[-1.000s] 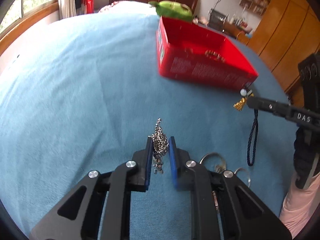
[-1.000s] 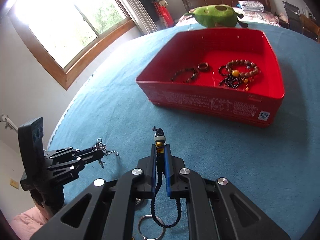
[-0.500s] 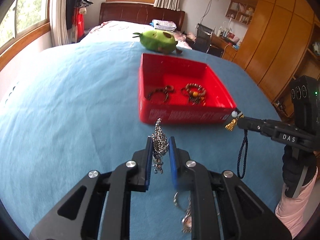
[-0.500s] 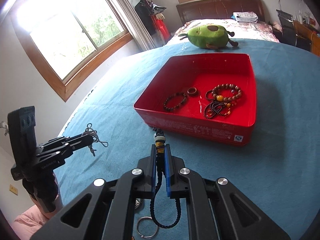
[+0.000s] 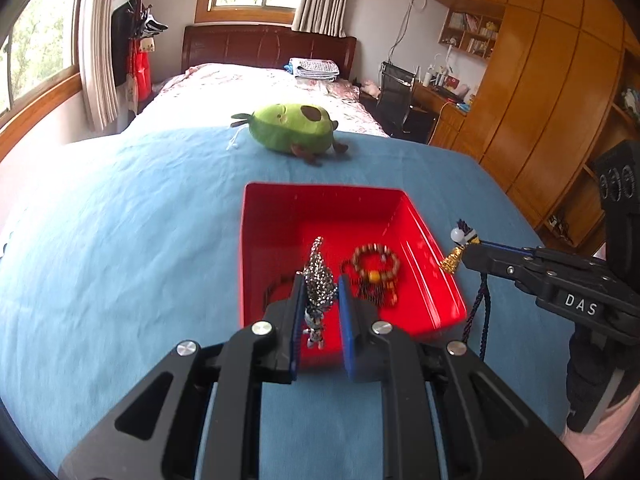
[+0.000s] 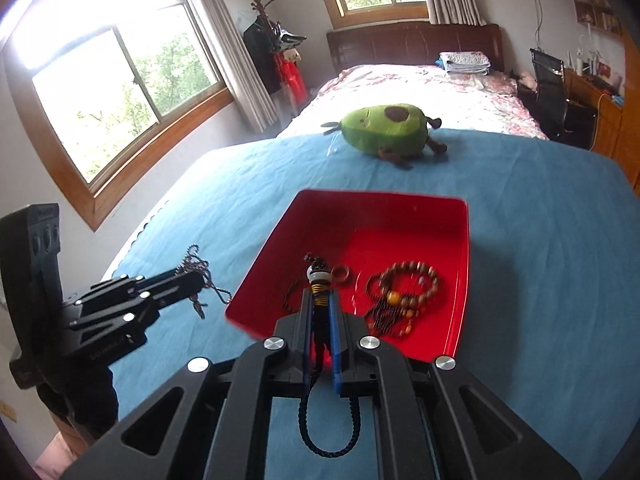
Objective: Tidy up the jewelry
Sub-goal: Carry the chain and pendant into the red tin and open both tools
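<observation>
While both hands carry their pieces toward the red tray (image 5: 256,240), the step in hand is delivery.

Left wrist view: my left fingers (image 5: 320,300), at lower centre, are clamped on a bunched silver chain (image 5: 319,276), which hangs over the tray's near end. Beaded bracelets (image 5: 374,260) already lie inside, just right of the chain. At the right edge my right gripper (image 5: 466,250) pinches a tasselled cord charm (image 5: 456,258) level with the tray's right rim, apparently just outside it.

Right wrist view: my right fingers (image 6: 320,312) are closed on the charm's dark cord (image 6: 320,280); its loop dangles below. The tray fills the centre; the left gripper (image 6: 196,278) sits at lower left.

Next, I judge: ease over bare red floor, then let go. The bracelets crowd the near right part. The avocado plush (image 6: 384,128) on the blue bedcover (image 6: 540,220) beyond is no obstacle.
</observation>
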Demonstrator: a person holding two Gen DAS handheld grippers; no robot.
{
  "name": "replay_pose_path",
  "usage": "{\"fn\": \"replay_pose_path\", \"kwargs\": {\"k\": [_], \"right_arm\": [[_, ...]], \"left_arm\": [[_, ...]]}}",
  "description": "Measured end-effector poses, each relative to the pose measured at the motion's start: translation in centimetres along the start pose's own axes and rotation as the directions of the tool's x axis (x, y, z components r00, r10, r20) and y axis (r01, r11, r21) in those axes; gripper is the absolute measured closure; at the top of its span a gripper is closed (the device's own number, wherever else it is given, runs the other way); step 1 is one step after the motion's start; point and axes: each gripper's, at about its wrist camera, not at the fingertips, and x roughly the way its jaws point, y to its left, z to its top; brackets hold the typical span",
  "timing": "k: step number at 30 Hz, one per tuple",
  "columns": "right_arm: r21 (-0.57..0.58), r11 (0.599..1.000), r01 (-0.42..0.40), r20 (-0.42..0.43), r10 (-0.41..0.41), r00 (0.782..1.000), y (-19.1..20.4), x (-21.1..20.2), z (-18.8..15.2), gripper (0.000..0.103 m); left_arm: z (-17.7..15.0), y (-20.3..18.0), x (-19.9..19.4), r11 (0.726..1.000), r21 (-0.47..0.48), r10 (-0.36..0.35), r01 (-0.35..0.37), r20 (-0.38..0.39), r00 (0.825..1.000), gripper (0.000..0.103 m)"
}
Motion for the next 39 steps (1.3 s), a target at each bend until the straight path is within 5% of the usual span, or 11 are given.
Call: {"fn": "replay_pose_path", "kwargs": {"k": [9,22,27,29,34,39], "right_arm": [[0.031,0.997,0.067,-0.063,-0.065,0.996,-3.5,8.3,3.2,0.096],[0.061,0.993,0.098,-0.178,-0.086,0.980,-5.7,14.7,2.0,0.094],[0.067,0.991,0.113,-0.177,-0.100,0.979,-5.6,14.3,1.7,0.091],[0.068,0.991,0.112,-0.171,-0.099,0.980,-5.6,13.9,1.5,0.090],[0.071,0.994,0.089,-0.134,-0.078,0.988,-5.1,11.4,0.9,0.090],[0.059,0.996,0.071,-0.100,-0.065,0.993,-4.2,8.2,-0.9,0.087]], "left_arm": [[2.9,0.4,8.0,1.000,-0.017,0.017,-0.018,-0.064,0.998,0.089],[2.6,2.0,15.5,0.999,-0.039,0.020,-0.028,-0.181,0.983,0.090],[2.7,2.3,15.2,0.999,-0.052,-0.002,-0.008,-0.179,0.984,0.087],[2.8,2.4,14.4,0.998,-0.063,-0.018,0.007,-0.166,0.986,0.071],[2.4,1.6,11.4,1.000,-0.021,0.003,-0.005,-0.124,0.992,0.070],[0.3,1.1,7.0,0.999,0.031,0.047,-0.045,-0.055,0.997,0.044]]}}
